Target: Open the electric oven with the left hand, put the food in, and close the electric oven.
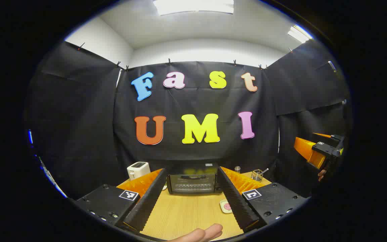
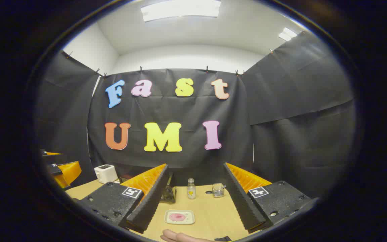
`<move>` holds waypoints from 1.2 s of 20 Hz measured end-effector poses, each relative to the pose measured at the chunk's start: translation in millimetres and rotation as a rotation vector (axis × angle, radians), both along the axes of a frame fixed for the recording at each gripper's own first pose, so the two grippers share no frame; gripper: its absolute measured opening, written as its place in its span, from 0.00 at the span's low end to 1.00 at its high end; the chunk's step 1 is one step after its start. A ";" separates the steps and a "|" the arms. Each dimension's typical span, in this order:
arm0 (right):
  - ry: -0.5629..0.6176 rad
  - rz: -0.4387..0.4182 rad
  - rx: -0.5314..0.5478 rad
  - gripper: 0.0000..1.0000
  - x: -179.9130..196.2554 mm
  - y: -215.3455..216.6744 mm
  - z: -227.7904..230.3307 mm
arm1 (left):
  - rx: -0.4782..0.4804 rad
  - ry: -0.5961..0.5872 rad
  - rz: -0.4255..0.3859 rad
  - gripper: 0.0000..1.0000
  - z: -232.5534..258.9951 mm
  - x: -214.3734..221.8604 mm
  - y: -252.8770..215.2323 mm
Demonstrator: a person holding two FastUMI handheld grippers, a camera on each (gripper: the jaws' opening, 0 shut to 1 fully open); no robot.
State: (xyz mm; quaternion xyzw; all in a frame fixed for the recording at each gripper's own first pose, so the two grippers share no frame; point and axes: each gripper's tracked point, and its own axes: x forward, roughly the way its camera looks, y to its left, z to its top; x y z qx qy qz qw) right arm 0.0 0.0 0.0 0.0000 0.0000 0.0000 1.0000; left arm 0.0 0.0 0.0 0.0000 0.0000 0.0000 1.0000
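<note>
Left gripper view: left gripper [image 1: 193,201] wide open, holding nothing, raised above the bench [image 1: 186,218] and aimed straight at the electric oven [image 1: 193,183]. Oven sits at the back of the bench against the cloth wall, door shut, framed between the 2 fingers. Food is a pink piece on a small plate [image 1: 226,206], just in front of the oven and to its right, partly hidden by the near finger. White toaster [image 1: 138,169] left of the oven, wire holder [image 1: 256,174] to its right.

Right gripper view: right gripper [image 2: 195,206] also wide open and empty, plate [image 2: 179,217] lying between its fingers on the bench, small bottle [image 2: 190,189] behind it. Fingers of a hand [image 2: 193,238] show at the bottom edge.

Step in hand, as I read it: the approach to open the door, nothing started yet. The handle is too small to make out from here, so close in low and centred first. Likely best to grip the top edge of the door, pull down along its hinge arc, don't drag the oven forward. Keep the right gripper clear of the door's swing and over the plate.
</note>
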 end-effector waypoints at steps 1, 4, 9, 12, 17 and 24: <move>-0.001 -0.001 -0.004 1.00 -0.7 -1.0 0.1 | 0.000 0.001 -0.004 0.96 -0.2 0.1 -2.6; -0.016 -0.001 -0.015 0.97 -4.4 -3.8 3.6 | 0.005 -0.005 -0.008 0.96 -1.5 -0.9 -3.9; -0.026 0.014 -0.016 0.98 -5.9 -0.8 6.4 | 0.010 0.000 -0.020 0.96 -5.4 -0.7 -9.1; -0.026 0.019 -0.015 1.00 -6.4 -1.0 6.3 | 0.005 0.005 -0.021 0.96 -7.3 0.9 -7.8; -0.016 0.020 -0.003 1.00 -3.5 -3.0 0.4 | 0.000 0.012 -0.003 0.96 -12.4 1.6 -0.5; -0.057 0.027 0.014 1.00 11.7 -10.5 -4.0 | -0.018 0.007 0.012 0.96 -23.4 18.1 5.3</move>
